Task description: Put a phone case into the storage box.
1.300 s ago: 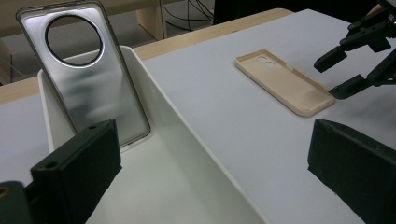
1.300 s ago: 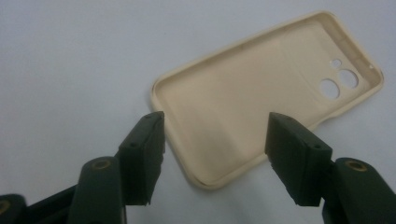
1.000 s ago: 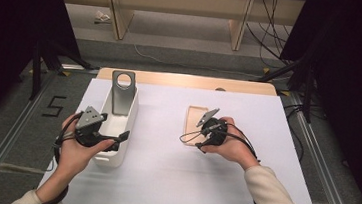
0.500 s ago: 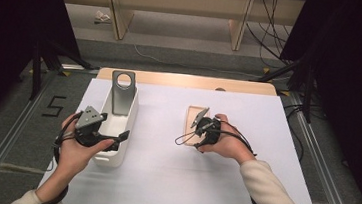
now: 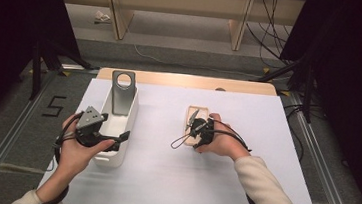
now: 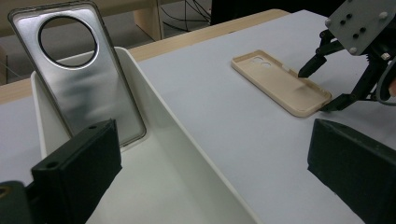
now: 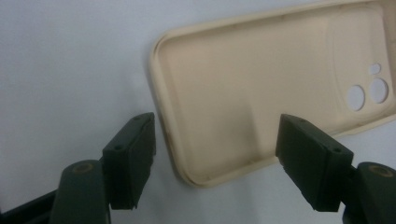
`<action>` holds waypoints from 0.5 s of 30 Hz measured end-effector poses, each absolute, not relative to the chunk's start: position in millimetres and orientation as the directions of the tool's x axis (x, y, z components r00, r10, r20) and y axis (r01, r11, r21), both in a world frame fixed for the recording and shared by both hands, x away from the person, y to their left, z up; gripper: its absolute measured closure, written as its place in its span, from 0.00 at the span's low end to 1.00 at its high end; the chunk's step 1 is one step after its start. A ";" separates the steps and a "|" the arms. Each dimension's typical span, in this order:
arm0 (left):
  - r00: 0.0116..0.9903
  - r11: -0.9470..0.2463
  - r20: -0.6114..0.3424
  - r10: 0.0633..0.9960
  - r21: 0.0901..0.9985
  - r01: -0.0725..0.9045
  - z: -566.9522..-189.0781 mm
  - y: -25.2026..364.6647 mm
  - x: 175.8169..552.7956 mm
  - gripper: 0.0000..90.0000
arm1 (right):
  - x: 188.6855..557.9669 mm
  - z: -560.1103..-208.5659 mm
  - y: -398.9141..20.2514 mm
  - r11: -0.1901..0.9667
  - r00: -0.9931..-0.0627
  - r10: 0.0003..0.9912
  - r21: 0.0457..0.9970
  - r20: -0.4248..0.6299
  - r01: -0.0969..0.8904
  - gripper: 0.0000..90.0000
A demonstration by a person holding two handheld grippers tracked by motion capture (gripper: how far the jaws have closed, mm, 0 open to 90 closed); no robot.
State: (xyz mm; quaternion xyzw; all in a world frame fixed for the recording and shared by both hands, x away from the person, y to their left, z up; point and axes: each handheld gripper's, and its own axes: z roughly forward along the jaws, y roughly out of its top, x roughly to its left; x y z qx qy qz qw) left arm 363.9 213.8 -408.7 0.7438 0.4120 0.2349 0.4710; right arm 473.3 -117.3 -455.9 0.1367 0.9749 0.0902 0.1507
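Note:
A beige phone case [image 5: 197, 114] lies hollow side up on the white table. My right gripper [image 5: 192, 130] is open low over it, and the jaws straddle the near end of the beige case [image 7: 261, 93] without touching it. A silver phone case [image 5: 121, 95] with a round camera hole leans upright in the far end of a white bin [image 5: 113, 158]. My left gripper [image 5: 115, 138] is open, one jaw inside the bin and one outside, with the bin's right wall [image 6: 187, 154] between them. From the left gripper view, the silver case [image 6: 77, 70] and the right gripper [image 6: 322, 88] are ahead.
The white table top [image 5: 210, 195] has a wooden strip [image 5: 186, 80] along its far edge. Metal rails [image 5: 314, 160] run along both sides of the table. Wooden shelf legs and cables stand on the floor behind.
My right gripper has shifted a little to the left and onto the near end of the beige case. The left gripper has stayed at the bin.

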 end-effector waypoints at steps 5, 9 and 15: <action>0.552 -0.219 -0.039 0.833 0.894 0.392 -409.1 213.5 364.1 0.02 | 474.5 -456.6 -114.0 0.958 -0.923 0.264 0.191 -0.280 0.215 0.34; 0.555 -0.221 -0.038 0.831 0.893 0.393 -409.6 212.9 364.1 0.02 | 475.5 -456.8 -110.7 0.963 -0.927 0.247 0.175 -0.284 0.203 0.33; 0.556 -0.220 -0.040 0.830 0.892 0.394 -409.8 212.8 364.2 0.02 | 476.2 -456.2 -105.2 0.972 -0.929 0.223 0.138 -0.295 0.189 0.34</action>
